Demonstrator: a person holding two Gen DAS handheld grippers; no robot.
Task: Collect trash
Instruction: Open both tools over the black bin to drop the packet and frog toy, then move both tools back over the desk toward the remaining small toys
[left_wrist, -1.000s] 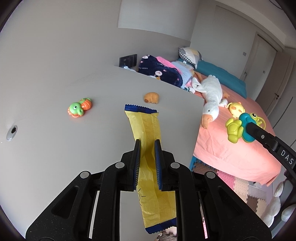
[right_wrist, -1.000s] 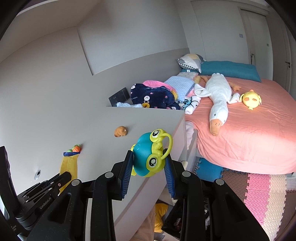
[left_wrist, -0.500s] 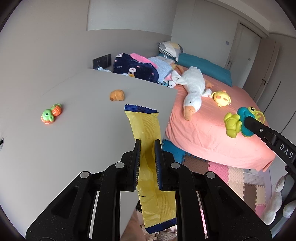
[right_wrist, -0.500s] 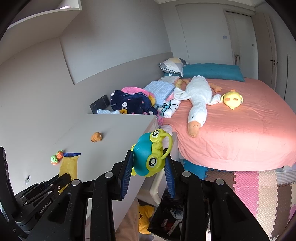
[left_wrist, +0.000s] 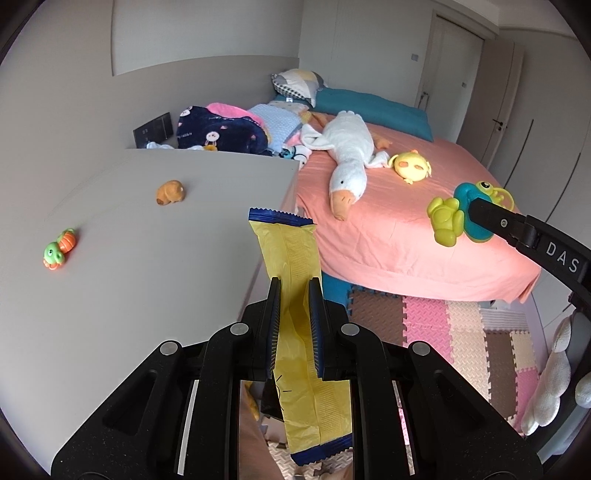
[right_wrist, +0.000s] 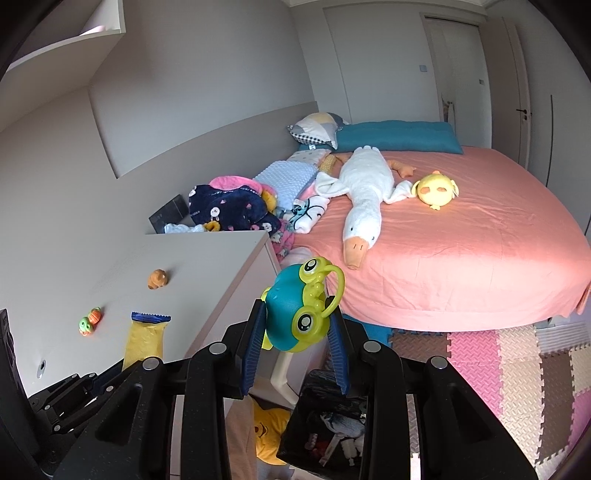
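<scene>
bedroom with pale walls, a grey desk (left_wrist: 129, 280) on one side and a bed with a salmon-pink sheet (right_wrist: 461, 251) on the other. the yellow wrapper (left_wrist: 291, 258), a long flat packet with dark blue crimped ends, is pinched across its middle by the left gripper (left_wrist: 294, 295); the jaws are nearly closed, with only the thin packet between them. its top end stands up over the desk's edge and its lower end hangs down behind the fingers. from the right wrist view the same wrapper (right_wrist: 144, 338) shows low at the left, above the desk.

the right gripper (right_wrist: 295, 317) has its jaws partly apart and clamped on both sides of a teal and lime frog toy (right_wrist: 299, 314), held in the air past the desk's corner, with the bed beyond it. below it on the floor sits a black bin (right_wrist: 325, 424) with mixed items inside.

on the desk lie 2 small toys, well apart: an orange animal figure (left_wrist: 170, 191) and a green and orange one (left_wrist: 58, 249). on the bed are a white goose plush (right_wrist: 364, 195) and a yellow chick plush (right_wrist: 436, 190). coloured foam mats (right_wrist: 517, 369) cover the floor.
</scene>
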